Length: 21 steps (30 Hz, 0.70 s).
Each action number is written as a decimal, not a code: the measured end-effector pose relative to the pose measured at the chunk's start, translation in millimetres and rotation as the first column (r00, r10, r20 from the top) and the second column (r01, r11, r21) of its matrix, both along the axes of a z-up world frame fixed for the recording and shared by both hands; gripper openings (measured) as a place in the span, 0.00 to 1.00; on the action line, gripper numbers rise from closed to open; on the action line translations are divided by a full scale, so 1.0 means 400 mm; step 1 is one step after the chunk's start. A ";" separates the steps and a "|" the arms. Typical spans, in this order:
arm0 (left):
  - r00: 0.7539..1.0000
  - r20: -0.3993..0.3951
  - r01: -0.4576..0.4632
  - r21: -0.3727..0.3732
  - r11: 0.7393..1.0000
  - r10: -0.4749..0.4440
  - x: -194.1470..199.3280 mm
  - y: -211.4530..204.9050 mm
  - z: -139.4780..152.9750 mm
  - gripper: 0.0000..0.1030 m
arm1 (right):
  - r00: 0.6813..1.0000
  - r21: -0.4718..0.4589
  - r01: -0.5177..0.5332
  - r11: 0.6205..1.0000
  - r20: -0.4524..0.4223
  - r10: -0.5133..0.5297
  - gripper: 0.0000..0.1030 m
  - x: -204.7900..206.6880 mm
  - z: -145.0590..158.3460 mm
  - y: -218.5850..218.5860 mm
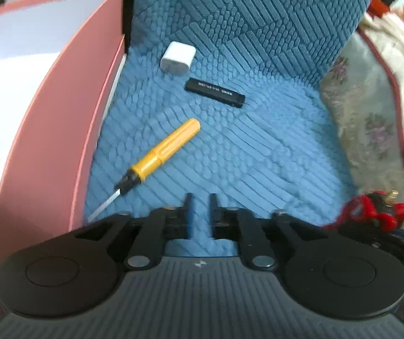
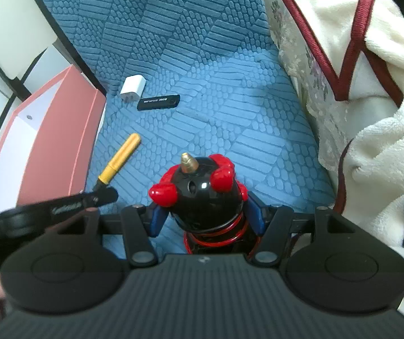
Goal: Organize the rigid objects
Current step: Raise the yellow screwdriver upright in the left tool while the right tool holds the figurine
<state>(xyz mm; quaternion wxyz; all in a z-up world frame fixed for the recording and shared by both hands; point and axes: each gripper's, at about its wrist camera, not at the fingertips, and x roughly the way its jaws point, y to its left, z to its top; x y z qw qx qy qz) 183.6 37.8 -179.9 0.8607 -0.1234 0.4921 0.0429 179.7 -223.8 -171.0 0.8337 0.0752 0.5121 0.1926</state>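
A yellow-handled screwdriver [image 1: 156,155] lies on the blue textured cushion [image 1: 258,155], with a black USB stick [image 1: 214,92] and a white charger plug [image 1: 178,58] beyond it. My left gripper [image 1: 200,202] hovers just behind the screwdriver's blade, jaws a narrow gap apart and empty. My right gripper [image 2: 206,214] is shut on a black and red toy figure [image 2: 202,195] with a gold tip, held above the cushion. The screwdriver [image 2: 121,158], USB stick [image 2: 158,102] and plug [image 2: 132,89] also show in the right wrist view.
A pink box [image 1: 46,130] with a white inside stands open at the cushion's left edge; it also shows in the right wrist view [image 2: 60,141]. A cream blanket with dark red trim [image 2: 371,70] lies to the right. The left gripper's body [image 2: 60,204] crosses the right view.
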 end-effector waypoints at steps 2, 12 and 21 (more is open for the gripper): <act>1.000 0.006 0.023 0.082 0.996 -0.024 0.026 -0.003 0.001 0.48 | 1.000 -0.002 0.001 1.000 -0.002 -0.001 0.59 0.004 -0.003 0.001; 0.988 -0.087 0.143 0.195 0.970 -0.128 0.154 0.029 -0.053 0.47 | 1.000 0.001 -0.018 1.000 -0.001 0.018 0.59 0.016 0.001 0.009; 0.987 -0.127 0.114 0.147 0.983 -0.096 0.138 0.051 -0.061 0.28 | 0.999 -0.011 -0.031 0.999 -0.020 0.031 0.59 0.028 -0.005 0.018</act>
